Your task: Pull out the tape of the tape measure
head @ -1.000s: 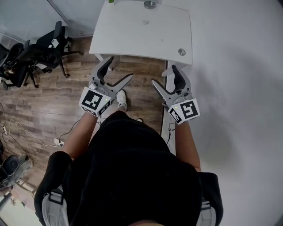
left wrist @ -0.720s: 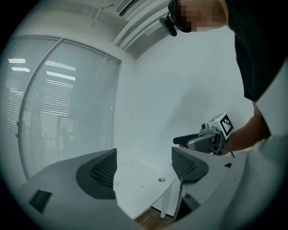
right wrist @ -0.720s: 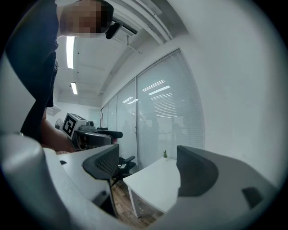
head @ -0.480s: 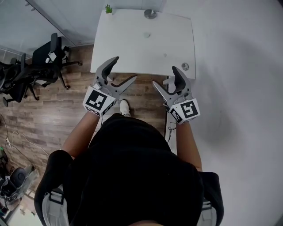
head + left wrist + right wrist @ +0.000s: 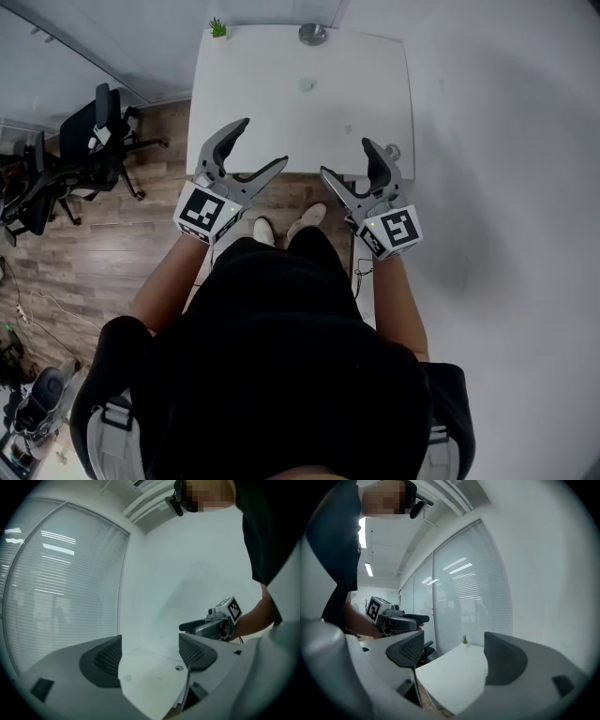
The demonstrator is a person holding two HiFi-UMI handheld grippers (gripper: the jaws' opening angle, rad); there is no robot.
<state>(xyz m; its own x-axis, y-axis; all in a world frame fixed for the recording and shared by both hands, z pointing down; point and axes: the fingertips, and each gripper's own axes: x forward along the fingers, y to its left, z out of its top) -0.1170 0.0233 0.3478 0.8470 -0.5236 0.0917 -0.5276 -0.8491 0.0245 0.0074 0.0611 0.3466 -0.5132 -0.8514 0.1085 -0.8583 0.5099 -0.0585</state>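
No tape measure can be made out for certain. A white table [image 5: 281, 112] carries a small round grey object [image 5: 312, 34] at its far edge and a small pale object [image 5: 306, 84] near the middle. My left gripper [image 5: 260, 146] hangs open over the table's near edge, nothing between its jaws. My right gripper [image 5: 347, 159] is open and empty too, by the near right corner. In the left gripper view, my left gripper [image 5: 149, 656] frames the bare tabletop [image 5: 150, 681]. The right gripper view shows my right gripper [image 5: 454, 656] above the table [image 5: 454, 679].
A tiny potted plant [image 5: 217, 28] stands at the table's far left corner, and a round metal piece [image 5: 392, 151] sits near the right edge. Black office chairs [image 5: 89, 141] stand on the wood floor to the left. A white wall [image 5: 506, 187] runs along the right.
The table has come closer and lower in the head view, and both grippers now reach its near edge. Both stay open. The person's shoes have stepped forward.
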